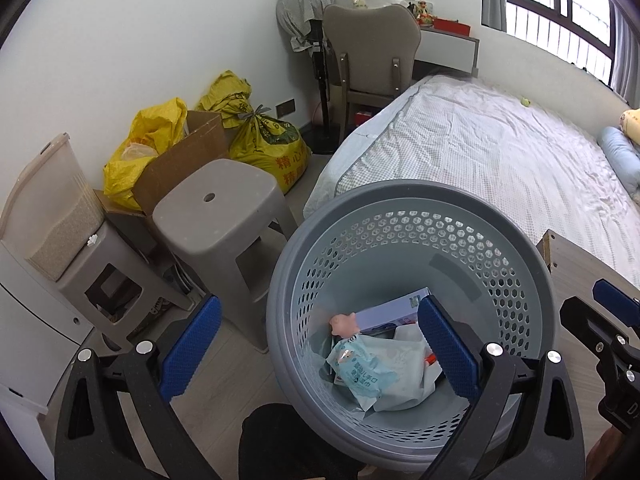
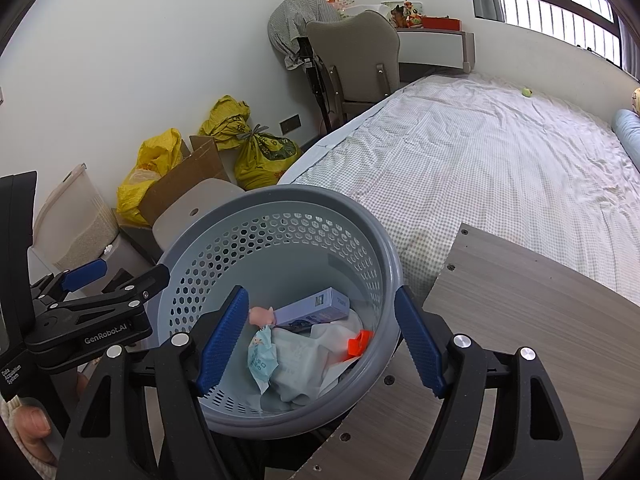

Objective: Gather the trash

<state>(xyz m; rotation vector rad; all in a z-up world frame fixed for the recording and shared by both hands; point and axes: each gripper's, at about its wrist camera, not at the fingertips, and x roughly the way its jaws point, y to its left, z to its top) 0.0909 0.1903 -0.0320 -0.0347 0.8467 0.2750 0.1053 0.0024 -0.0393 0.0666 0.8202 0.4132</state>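
Both the left gripper [image 1: 320,354] and right gripper [image 2: 320,340] hang spread wide and empty over the grey perforated plastic basket [image 1: 404,196], where wrappers [image 2: 296,360] and a small box [image 2: 316,306] lie, apparently just dropped.

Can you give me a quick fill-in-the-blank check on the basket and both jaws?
1. The grey basket holds a pink toy, a wrapper and a long ____.
2. Both grippers' jaws stand ____.
3. The round hole is in the seat of the grey ____.

Missing: box; open; stool
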